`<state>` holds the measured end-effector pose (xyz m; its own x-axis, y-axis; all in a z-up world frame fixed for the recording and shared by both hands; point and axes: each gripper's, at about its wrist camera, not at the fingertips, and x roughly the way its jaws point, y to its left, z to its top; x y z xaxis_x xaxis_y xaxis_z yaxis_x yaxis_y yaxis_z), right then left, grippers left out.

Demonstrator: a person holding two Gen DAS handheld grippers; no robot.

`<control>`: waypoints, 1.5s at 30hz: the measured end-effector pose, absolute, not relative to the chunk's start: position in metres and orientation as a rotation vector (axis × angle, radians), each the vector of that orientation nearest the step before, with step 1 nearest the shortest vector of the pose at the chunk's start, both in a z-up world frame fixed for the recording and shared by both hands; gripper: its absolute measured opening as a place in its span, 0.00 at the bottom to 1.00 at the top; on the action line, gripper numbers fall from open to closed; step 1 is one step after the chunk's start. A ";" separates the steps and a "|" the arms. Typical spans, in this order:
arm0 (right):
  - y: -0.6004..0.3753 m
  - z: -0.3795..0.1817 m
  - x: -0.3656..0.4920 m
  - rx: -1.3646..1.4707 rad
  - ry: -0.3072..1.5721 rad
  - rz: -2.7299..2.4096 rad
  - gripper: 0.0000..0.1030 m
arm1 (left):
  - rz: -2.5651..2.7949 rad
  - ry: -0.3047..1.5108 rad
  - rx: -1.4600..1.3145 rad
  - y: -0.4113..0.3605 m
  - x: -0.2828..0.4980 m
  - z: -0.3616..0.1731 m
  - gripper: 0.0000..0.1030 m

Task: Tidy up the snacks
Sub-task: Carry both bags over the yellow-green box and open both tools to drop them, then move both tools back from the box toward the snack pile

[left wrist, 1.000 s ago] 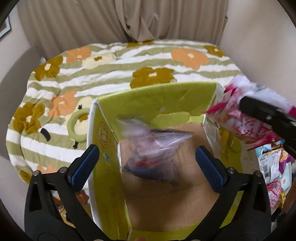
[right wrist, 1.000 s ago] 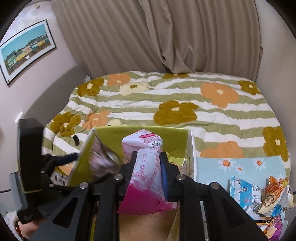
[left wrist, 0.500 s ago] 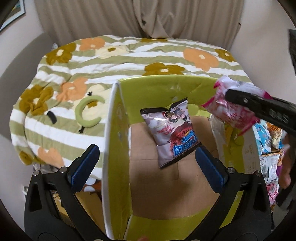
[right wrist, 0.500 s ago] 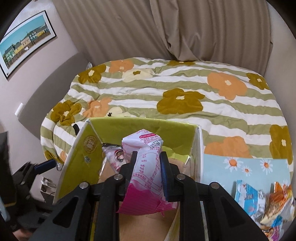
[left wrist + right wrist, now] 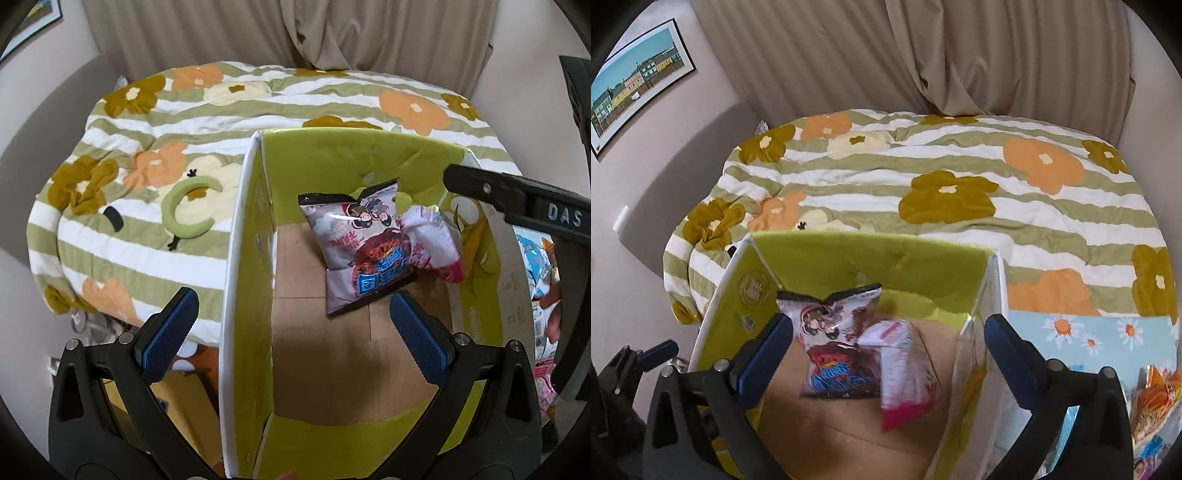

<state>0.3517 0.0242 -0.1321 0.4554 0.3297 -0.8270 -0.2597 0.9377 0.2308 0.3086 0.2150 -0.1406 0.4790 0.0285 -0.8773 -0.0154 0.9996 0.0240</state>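
Note:
A green cardboard box stands open on the bed; it also shows in the right wrist view. A grey-and-red snack packet lies on its brown floor, also seen from the right wrist. A pink-and-white snack packet lies beside it, blurred in the right wrist view. My left gripper is open and empty over the box's near left wall. My right gripper is open and empty above the box; one of its black fingers crosses the left wrist view.
A green-striped flowered quilt covers the bed behind the box. Several more snack packets lie on a light blue daisy cloth to the right of the box. Beige curtains hang behind.
My right gripper has opened and let go of the pink-and-white packet, which has dropped into the box beside the grey packet. The left gripper has pulled back and left.

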 end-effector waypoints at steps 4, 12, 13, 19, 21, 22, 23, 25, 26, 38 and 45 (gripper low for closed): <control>0.026 -0.122 0.345 0.080 1.041 0.364 1.00 | 0.017 1.054 0.016 0.217 0.304 -0.131 0.99; 0.026 -0.077 0.315 0.042 0.974 0.344 1.00 | -0.008 0.990 0.008 0.223 0.291 -0.097 0.99; 0.024 -0.072 0.310 0.035 0.964 0.338 1.00 | -0.017 0.985 0.006 0.223 0.289 -0.093 0.99; 0.009 -0.043 0.273 0.023 0.899 0.315 1.00 | -0.052 0.939 0.021 0.208 0.270 -0.067 0.99; -0.004 -0.034 0.257 0.037 0.876 0.312 1.00 | -0.067 0.916 0.023 0.196 0.259 -0.059 0.99; -0.013 -0.029 0.249 0.044 0.865 0.309 1.00 | -0.074 0.906 0.026 0.189 0.253 -0.054 0.99; -0.019 -0.027 0.242 0.048 0.859 0.307 1.00 | -0.078 0.900 0.029 0.183 0.248 -0.050 0.99; -0.035 -0.019 0.226 0.055 0.847 0.306 1.00 | -0.088 0.883 0.033 0.165 0.234 -0.042 0.99; -0.047 -0.015 0.216 0.055 0.835 0.303 1.00 | -0.094 0.873 0.031 0.158 0.227 -0.040 0.99; -0.182 -0.016 0.112 0.040 0.855 0.204 1.00 | -0.206 0.894 -0.006 0.026 0.151 -0.051 0.99; -0.249 -0.056 0.067 0.055 0.949 0.192 1.00 | -0.279 0.962 0.026 -0.050 0.125 -0.086 0.99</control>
